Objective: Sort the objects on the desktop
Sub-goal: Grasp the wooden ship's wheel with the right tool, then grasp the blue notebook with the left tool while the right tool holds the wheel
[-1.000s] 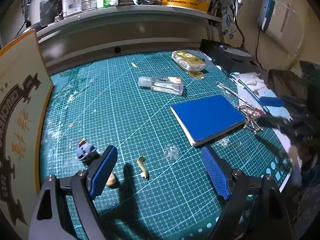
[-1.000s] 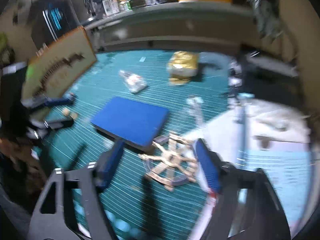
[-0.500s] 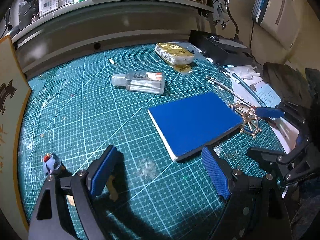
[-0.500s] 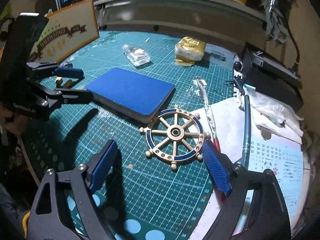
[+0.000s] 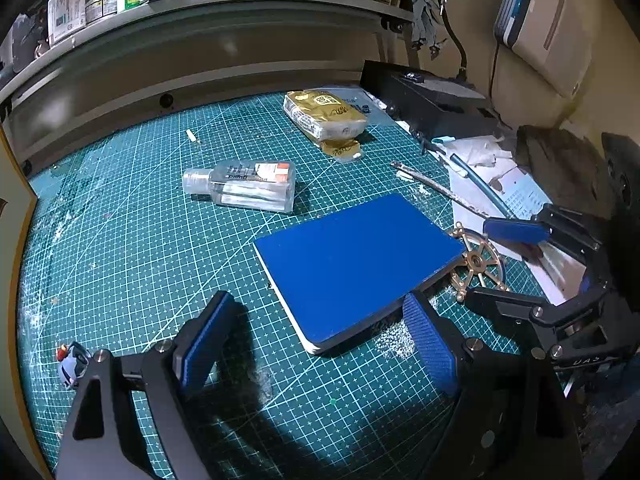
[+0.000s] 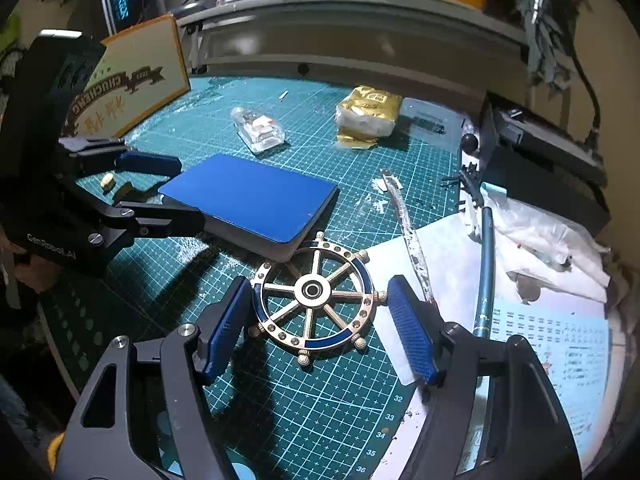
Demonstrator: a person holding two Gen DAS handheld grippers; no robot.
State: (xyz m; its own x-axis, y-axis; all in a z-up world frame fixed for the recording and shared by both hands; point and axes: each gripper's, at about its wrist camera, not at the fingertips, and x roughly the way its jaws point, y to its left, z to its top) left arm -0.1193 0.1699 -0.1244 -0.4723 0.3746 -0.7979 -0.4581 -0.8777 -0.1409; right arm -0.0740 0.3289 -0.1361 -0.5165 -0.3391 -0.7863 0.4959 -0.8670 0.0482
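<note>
My right gripper (image 6: 318, 328) stands wide open with the ship's-wheel ornament (image 6: 314, 294) lying flat on the green cutting mat (image 6: 304, 408) between its two blue pads; the left pad looks to be at the wheel's rim at 9 o'clock, the right pad just beside a knob at 3 o'clock, and nothing is gripped. My left gripper (image 5: 320, 344) is also spread wide and empty, low over the mat, its right pad at the near corner of the blue notebook (image 5: 356, 264), whether touching I cannot tell. The notebook lies closed and flat, and the wheel pokes out from behind its edge at 3 o'clock. At 9 o'clock from my left pad a small toy figure (image 5: 72, 364) sits on the mat. Beyond the notebook at 11 o'clock a clear bottle (image 5: 244, 186) lies on its side, and farther off at 12 o'clock rests a gold packet (image 5: 324, 116). At the back runs a grey shelf (image 5: 192, 12) with bottles on it.
</note>
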